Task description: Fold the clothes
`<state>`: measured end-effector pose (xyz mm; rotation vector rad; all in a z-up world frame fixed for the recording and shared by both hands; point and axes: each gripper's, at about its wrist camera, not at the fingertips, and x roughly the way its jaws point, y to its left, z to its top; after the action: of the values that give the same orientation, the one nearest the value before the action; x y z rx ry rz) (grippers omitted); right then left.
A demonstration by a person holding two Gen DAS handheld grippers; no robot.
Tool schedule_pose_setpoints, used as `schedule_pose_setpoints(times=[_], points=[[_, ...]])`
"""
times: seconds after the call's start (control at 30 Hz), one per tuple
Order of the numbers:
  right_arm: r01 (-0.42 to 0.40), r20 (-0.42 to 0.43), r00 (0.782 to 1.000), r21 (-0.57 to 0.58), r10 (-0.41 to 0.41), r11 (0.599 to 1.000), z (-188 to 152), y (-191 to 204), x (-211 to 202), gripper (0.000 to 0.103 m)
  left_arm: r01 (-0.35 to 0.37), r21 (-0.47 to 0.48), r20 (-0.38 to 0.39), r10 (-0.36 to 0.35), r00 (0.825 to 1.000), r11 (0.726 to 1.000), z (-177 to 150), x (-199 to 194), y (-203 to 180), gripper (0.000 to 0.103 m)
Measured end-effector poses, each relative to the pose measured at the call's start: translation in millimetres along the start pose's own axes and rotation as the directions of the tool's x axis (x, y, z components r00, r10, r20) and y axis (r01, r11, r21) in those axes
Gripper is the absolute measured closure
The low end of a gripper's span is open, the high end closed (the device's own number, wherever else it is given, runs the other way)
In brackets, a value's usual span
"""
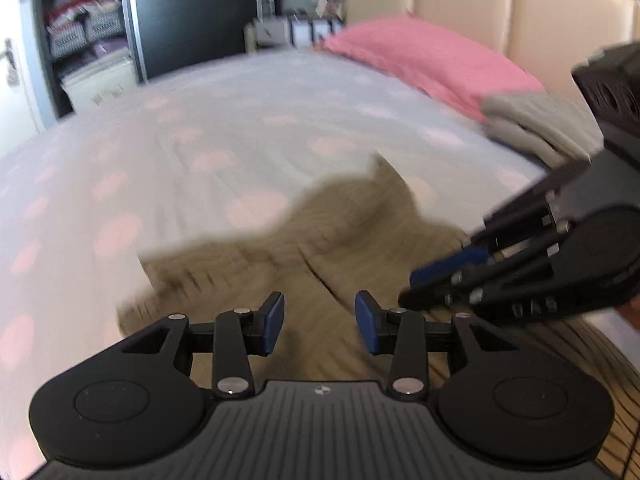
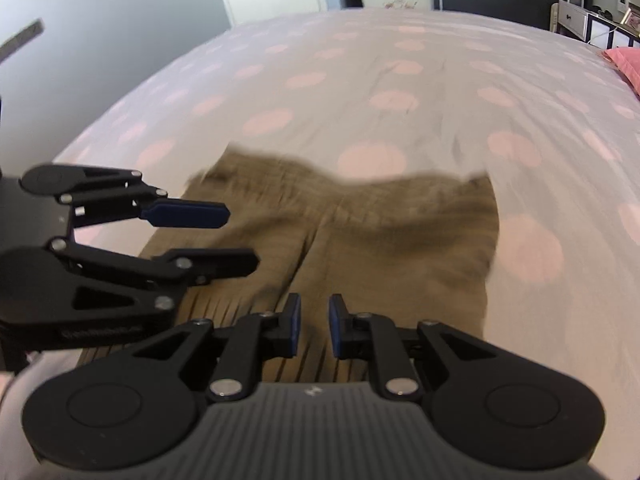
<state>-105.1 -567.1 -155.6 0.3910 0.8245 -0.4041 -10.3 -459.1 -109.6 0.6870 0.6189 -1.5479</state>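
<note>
A khaki-brown garment (image 1: 320,240) lies spread on the bed, blurred by motion, and its near part shows dark stripes. My left gripper (image 1: 320,322) hovers over its near edge, open, with nothing between the blue pads. My right gripper (image 1: 412,286) comes in from the right just above the cloth. In the right wrist view the same garment (image 2: 380,232) fills the middle. The right gripper (image 2: 315,326) stands over it with a narrow gap between its pads and holds nothing. The left gripper (image 2: 240,238) reaches in from the left, open.
The bedspread (image 1: 240,128) is pale with pink dots. A pink pillow (image 1: 420,52) lies against the cream headboard (image 1: 560,20). A folded grey-beige pile (image 1: 532,128) sits at the right. A dark wardrobe with shelves (image 1: 92,32) stands beyond the bed.
</note>
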Motion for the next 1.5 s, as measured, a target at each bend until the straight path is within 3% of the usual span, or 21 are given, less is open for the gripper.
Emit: schedule_pose_setpoints(times=[0.13,0.27,0.37,0.63,0.8,0.93,1.1,1.37,1.5], points=[[0.011,-0.090,0.996,-0.013,-0.012,1.000,-45,17,-28,0.085,0.056,-0.021,-0.103,-0.058,0.993,0.998,-43,-28,-35,0.078],[0.000,-0.153,0.988,-0.011,-0.001,1.000,-99,37,-54,0.085,0.108,-0.050,-0.153,-0.114,0.982,0.993,-91,-54,-74,0.078],[-0.012,-0.195,0.981,-0.008,0.010,1.000,-138,55,-66,0.085,0.106,-0.052,-0.163,-0.113,0.980,0.993,-118,-69,-105,0.078],[-0.001,-0.187,0.982,-0.031,-0.005,1.000,-206,94,-115,0.085,0.089,0.028,-0.175,-0.083,0.981,0.996,-170,-123,-170,0.078],[-0.030,-0.233,0.972,-0.040,0.020,0.999,-249,114,-145,0.085,0.118,0.142,-0.228,-0.083,0.970,0.983,-200,-154,-209,0.078],[-0.054,-0.280,0.960,-0.103,0.023,0.993,-281,135,-164,0.085,0.170,0.168,-0.271,-0.121,0.955,0.971,-226,-171,-233,0.078],[-0.075,-0.340,0.940,-0.143,0.022,0.987,-320,152,-186,0.085,0.205,0.240,-0.295,-0.130,0.947,0.949,-243,-185,-259,0.078],[-0.083,-0.352,0.936,-0.209,0.005,0.974,-353,165,-214,0.084,0.210,0.283,-0.317,-0.115,0.941,0.936,-257,-203,-273,0.079],[-0.101,-0.340,0.941,-0.265,0.006,0.959,-358,172,-224,0.064,0.201,0.343,-0.289,-0.101,0.952,0.918,-261,-217,-284,0.074]])
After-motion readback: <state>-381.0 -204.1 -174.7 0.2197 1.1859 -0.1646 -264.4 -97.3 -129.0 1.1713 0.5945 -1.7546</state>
